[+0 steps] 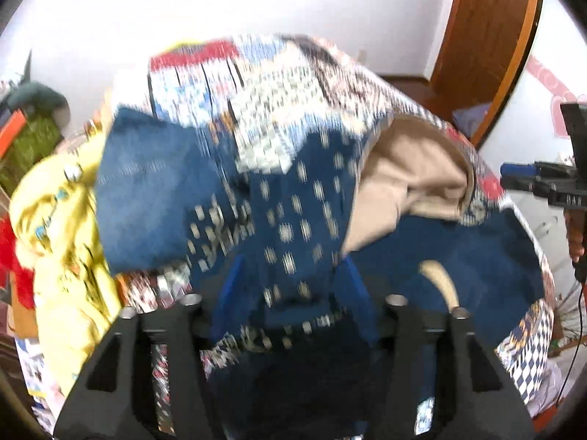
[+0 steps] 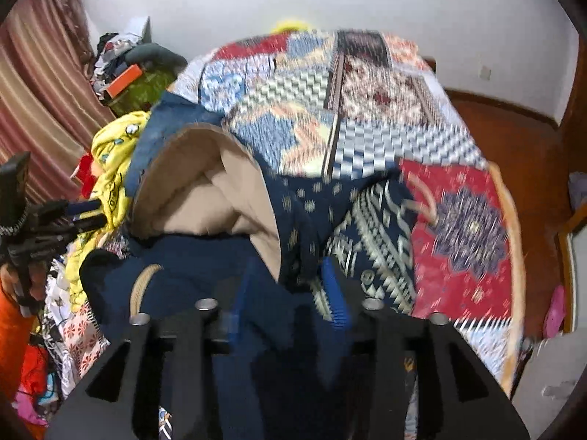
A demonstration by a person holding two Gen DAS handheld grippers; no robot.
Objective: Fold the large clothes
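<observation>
Fabric of a dark navy garment with a pale dotted pattern and a beige lining [image 1: 293,198] fills the gap between the blue-padded fingers [image 1: 229,293] of the left gripper [image 1: 293,286] at lower centre of the left wrist view; the fingers are clamped on the cloth. In the right wrist view the right gripper [image 2: 290,293] is likewise clenched on the same garment [image 2: 205,190], with blue finger pads [image 2: 334,293] pressed into navy folds at lower centre. The garment is bunched between both grippers above a patchwork bedspread of red, blue and white printed panels [image 2: 367,110], its beige lining turned open and facing up. Each gripper is visible from the other camera: the right one at the right edge of the left view [image 1: 543,179], the left one at the left edge of the right view [image 2: 47,220]. A crumpled yellow printed cloth [image 1: 62,227] lies at left, beside the garment. A striped reddish curtain [image 2: 40,84] hangs at upper left of the right view. A brown wooden door [image 1: 488,36] stands at upper right of the left view. Both views are motion-blurred.
</observation>
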